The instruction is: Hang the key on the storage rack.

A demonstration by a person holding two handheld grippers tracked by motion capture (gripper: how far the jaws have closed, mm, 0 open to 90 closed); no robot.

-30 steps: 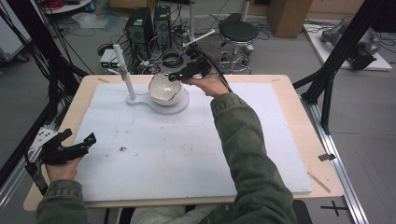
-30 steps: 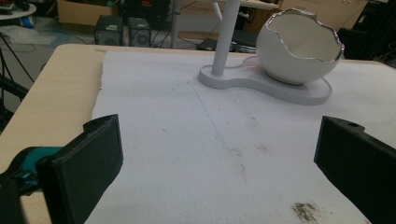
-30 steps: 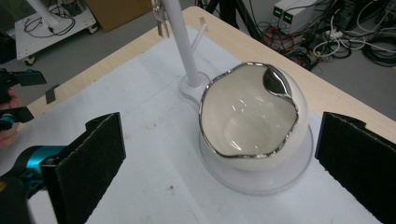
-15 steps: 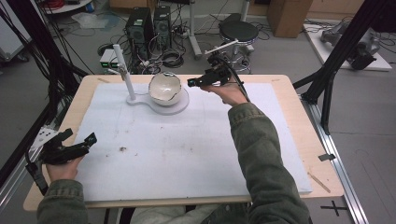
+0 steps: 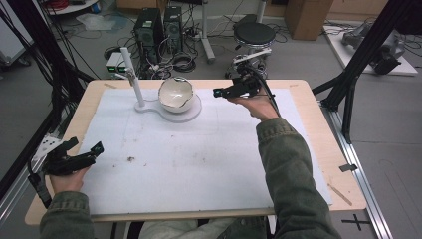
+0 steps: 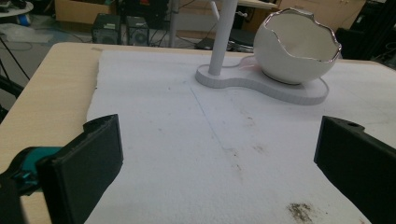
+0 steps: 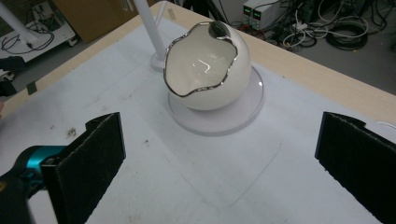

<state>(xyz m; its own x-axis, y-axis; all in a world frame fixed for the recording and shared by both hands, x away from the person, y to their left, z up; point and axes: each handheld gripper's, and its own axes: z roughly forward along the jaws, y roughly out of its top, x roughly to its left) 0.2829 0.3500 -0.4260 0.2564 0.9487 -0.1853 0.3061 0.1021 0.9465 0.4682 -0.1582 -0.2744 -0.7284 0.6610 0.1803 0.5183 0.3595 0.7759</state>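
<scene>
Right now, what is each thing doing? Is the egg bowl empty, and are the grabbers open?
Egg-shaped bowl: upright on its white stand, tipped a little, empty inside.
White stand: flat on the mat, post upright.
Left gripper: open, holding nothing, low at the near left edge.
Right gripper: open, holding nothing, apart from the bowl.

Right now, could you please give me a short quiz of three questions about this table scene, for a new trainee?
1. True or false: the right gripper holds the eggshell-shaped white bowl.
2. Multiple choice: the bowl sits on A) the bare wooden table, B) the round part of a white base, C) the person's left hand.
3. Fill in: from the narrow end of the base rises a white ___.

Key
1. False: its fingers are spread wide, with nothing between them, apart from the bowl.
2. B.
3. Post. It is upright, beside the bowl.
</scene>
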